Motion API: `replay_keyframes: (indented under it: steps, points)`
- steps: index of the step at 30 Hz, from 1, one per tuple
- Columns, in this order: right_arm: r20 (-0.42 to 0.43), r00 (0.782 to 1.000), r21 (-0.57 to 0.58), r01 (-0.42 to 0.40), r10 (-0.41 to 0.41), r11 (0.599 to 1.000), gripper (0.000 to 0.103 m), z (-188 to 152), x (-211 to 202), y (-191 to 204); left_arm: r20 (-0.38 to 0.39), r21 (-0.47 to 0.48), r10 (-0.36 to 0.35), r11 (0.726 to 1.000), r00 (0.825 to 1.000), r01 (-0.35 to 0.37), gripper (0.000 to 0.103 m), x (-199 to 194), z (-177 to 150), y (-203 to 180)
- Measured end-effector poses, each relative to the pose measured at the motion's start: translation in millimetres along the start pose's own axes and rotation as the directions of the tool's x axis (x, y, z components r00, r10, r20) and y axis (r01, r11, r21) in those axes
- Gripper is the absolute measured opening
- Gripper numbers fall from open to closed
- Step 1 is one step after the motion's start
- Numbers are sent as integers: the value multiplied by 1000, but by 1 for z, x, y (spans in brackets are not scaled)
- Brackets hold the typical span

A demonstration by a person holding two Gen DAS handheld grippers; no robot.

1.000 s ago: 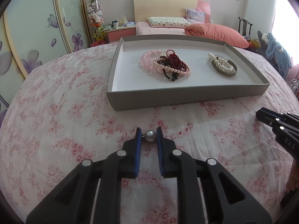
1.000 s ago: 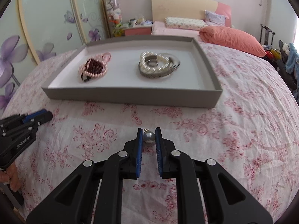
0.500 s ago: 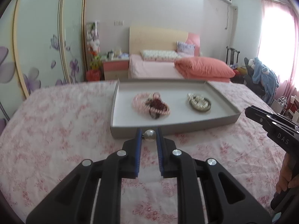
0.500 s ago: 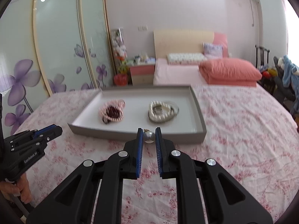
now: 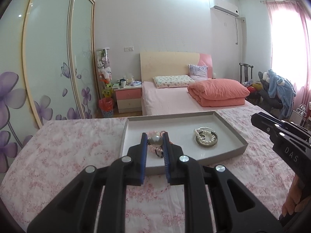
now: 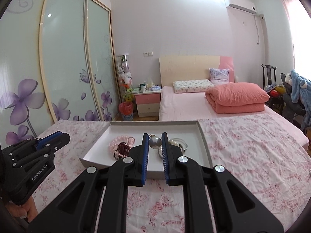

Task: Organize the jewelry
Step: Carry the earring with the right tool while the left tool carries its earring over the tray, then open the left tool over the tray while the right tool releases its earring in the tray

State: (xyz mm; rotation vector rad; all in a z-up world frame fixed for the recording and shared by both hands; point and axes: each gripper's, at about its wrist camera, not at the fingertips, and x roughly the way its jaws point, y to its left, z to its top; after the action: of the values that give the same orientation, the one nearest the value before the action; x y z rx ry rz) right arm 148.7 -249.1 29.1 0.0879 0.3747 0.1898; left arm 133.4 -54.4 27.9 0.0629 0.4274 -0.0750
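Observation:
My left gripper (image 5: 155, 141) is shut on a pearl earring (image 5: 155, 141), held above the flowered cloth in front of the grey tray (image 5: 232, 129). My right gripper (image 6: 155, 142) is shut on a second pearl earring (image 6: 155, 142), also raised before the tray (image 6: 203, 141). In the tray lie pink and dark red bead bracelets (image 6: 121, 148), partly hidden behind the left fingers in the left wrist view, and a white pearl bracelet with a greenish bangle (image 5: 206, 138). Each gripper shows in the other's view: the right one (image 5: 281, 136) and the left one (image 6: 37, 151).
The tray sits on a table under a pink flowered cloth (image 6: 252, 155). Beyond it are a bed with an orange folded quilt (image 5: 216, 91), a pink nightstand (image 5: 128, 100), sliding wardrobe doors (image 5: 48, 68) at left and a chair with a blue garment (image 5: 278, 89) at right.
Both grippers have lifted and tilted up with their pearl earrings; the view has swung from looking down on the tray to looking across it into the room.

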Motion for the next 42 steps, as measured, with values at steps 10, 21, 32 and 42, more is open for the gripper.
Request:
replay_keyframes:
  steps: [10,21,32,42]
  points:
    - [27,1000,5,2,-2,1000,14,19,23,0,17,-20,8,1000,1000,-8,16,19,14,3]
    - [-32,999,33,-11,12,999,14,21,82,-8,-29,-22,2,1000,1000,-2,16,78,21,1]
    - [-131,991,109,-19,33,994,15,6,119,-23,-105,-34,-44,999,993,40,22,126,12,1]
    - [-115,993,175,-2,22,985,36,10,100,-41,-84,-153,-38,988,996,25,42,114,23,32]
